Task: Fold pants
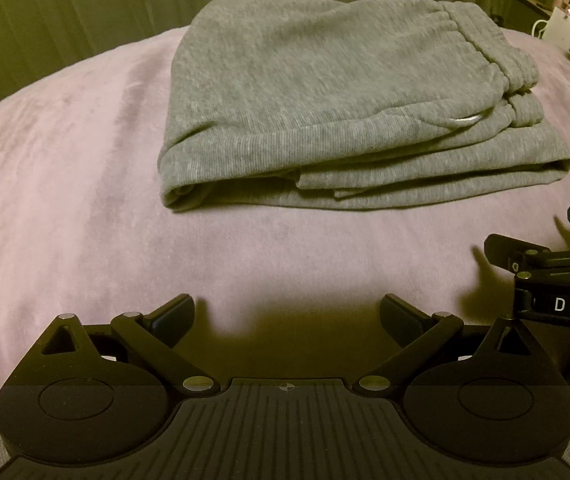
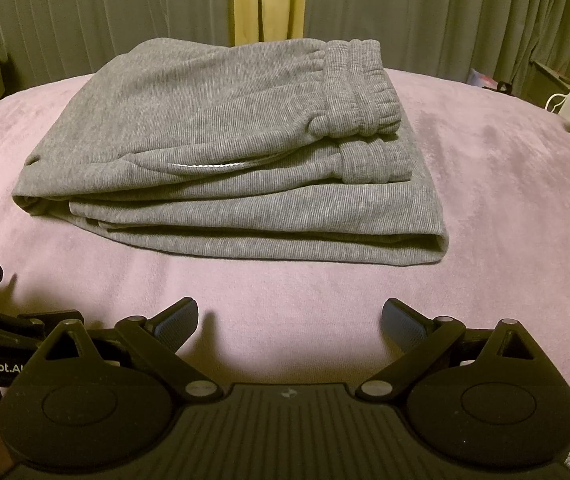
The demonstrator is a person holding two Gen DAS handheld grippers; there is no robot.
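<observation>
Folded grey knit sweatpants [image 2: 221,152] lie far of both wide-open, empty grippers, long axis left-right, right gripper [image 2: 289,314] roughly as near as left gripper [image 1: 287,312].

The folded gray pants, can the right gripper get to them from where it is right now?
Probably yes. The right gripper is open and empty, and only bare pink blanket lies between it and the near edge of the folded gray pants. Nothing blocks the way.
</observation>
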